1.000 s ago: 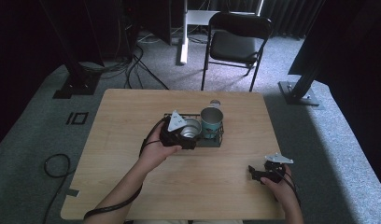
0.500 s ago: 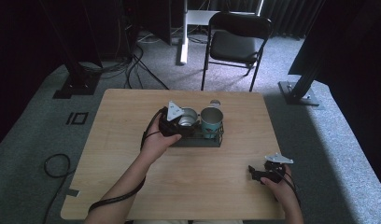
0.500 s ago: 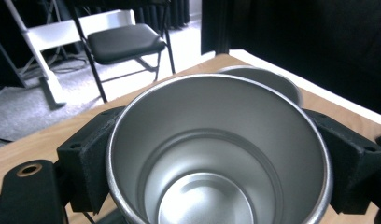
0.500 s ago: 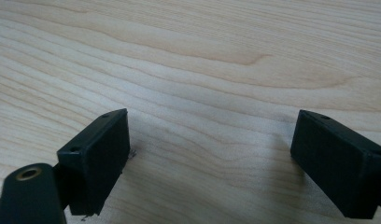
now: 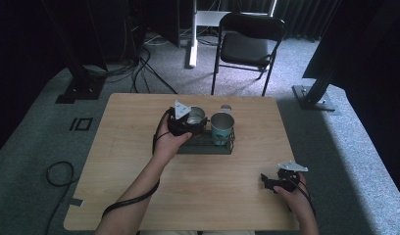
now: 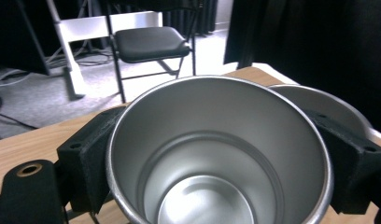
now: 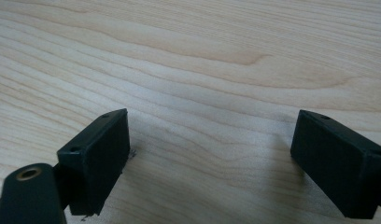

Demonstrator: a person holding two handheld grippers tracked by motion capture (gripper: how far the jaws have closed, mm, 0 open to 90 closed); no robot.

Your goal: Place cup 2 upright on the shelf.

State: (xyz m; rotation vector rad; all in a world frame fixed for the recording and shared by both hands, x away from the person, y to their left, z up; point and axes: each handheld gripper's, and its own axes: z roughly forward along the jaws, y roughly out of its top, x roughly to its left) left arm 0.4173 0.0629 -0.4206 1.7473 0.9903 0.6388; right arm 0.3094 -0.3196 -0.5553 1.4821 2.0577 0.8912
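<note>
there are two metal cups: a bare steel cup (image 5: 195, 116) and a teal-wrapped cup (image 5: 221, 128), both at one black wire rack (image 5: 208, 145), and one small round lid (image 5: 226, 107) lies just behind them. two grippers are on hand, the left gripper (image 5: 184, 123) and the right gripper (image 5: 266, 182), over one wooden table (image 5: 119, 161). beyond it stands one black folding chair (image 5: 247, 46).

I see a recording studio or lab: black curtains (image 5: 335, 19) around a grey carpet (image 5: 36, 147), stand bases (image 5: 315, 98) and loose cables (image 5: 149, 58) on the floor, a folding chair (image 5: 247, 44) behind my plain wooden table (image 5: 129, 147).
</note>
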